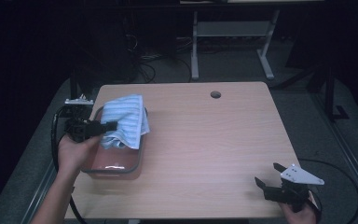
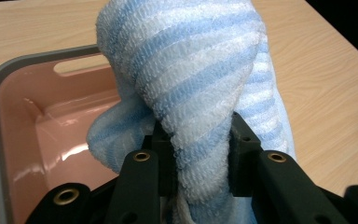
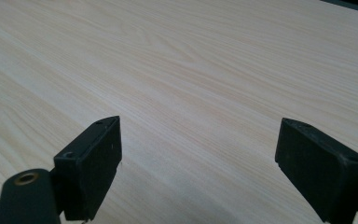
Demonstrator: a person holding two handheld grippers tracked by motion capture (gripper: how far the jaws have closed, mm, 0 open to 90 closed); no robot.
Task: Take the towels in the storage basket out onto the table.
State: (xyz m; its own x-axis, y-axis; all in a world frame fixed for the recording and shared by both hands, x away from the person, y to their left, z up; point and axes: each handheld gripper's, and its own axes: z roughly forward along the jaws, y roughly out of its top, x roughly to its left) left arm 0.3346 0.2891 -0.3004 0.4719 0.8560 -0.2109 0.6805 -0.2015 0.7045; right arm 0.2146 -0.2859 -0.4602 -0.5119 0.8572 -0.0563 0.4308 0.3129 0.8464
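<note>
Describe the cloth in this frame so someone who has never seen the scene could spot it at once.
Start at the light wooden table and go to its left edge, where a pink tub with a grey rim sits. Bunched over the tub's far end is the cloth, pinched by the left tongs. It is the only soft thing there, a towel striped pale blue and white.

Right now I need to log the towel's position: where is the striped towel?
In the high view the striped towel is at the table's left side, pinched in the left tongs and draped over the pink tub.
</note>
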